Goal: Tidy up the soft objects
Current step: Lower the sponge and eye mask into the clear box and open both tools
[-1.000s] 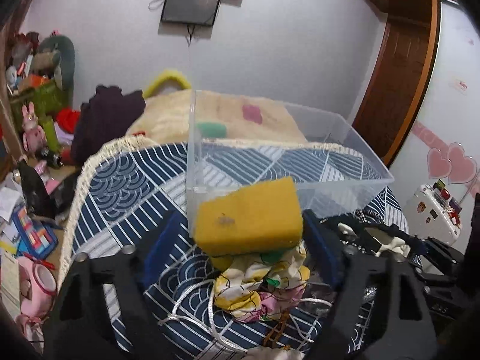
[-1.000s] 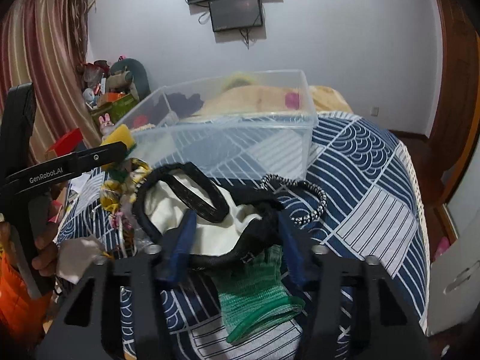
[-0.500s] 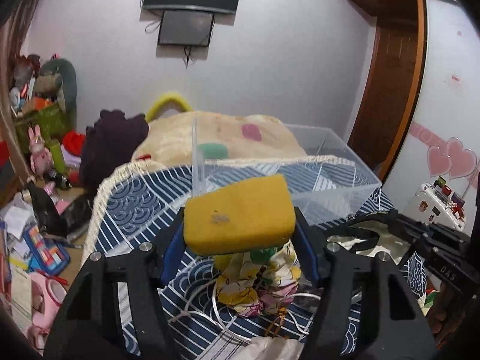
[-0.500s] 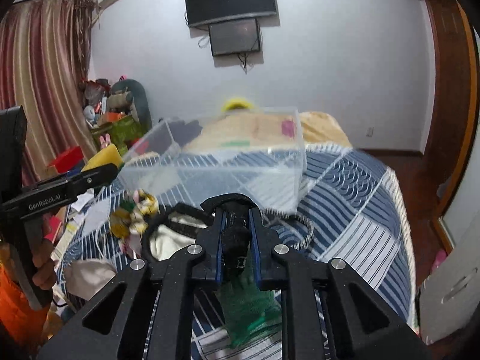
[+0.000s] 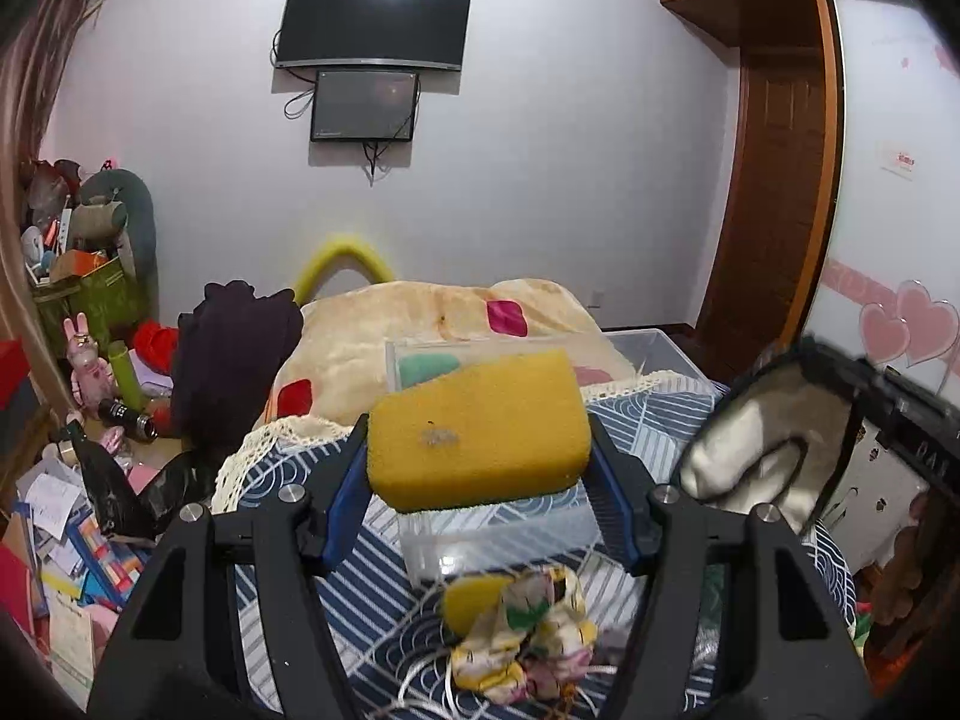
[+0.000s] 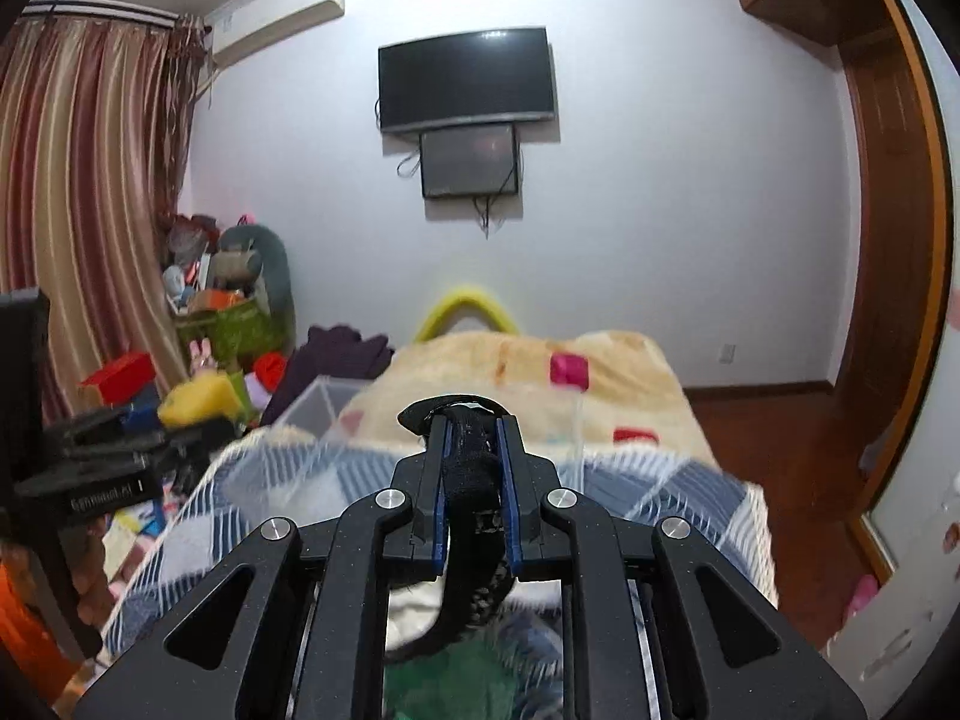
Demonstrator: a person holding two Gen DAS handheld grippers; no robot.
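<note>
Meanwhile, the left gripper [image 5: 480, 468] was clamped on the yellow sponge [image 5: 477, 429], which sat between its fingers, above the clear bin [image 5: 654, 348] that lay just beyond their tips. The right gripper [image 6: 471, 474] was pinched tight on the black strap of a cream cloth bag [image 5: 744, 450], which hung below its fingers. The bin looked empty, so sorting had likely barely begun: both held items, a floral cloth bundle [image 5: 528, 636] under the left fingers and a green item [image 6: 444, 684] beneath the right ones remained out.

Sponge [image 5: 479, 431] above bin [image 5: 660, 354], pouch [image 5: 528, 630] in front.
</note>
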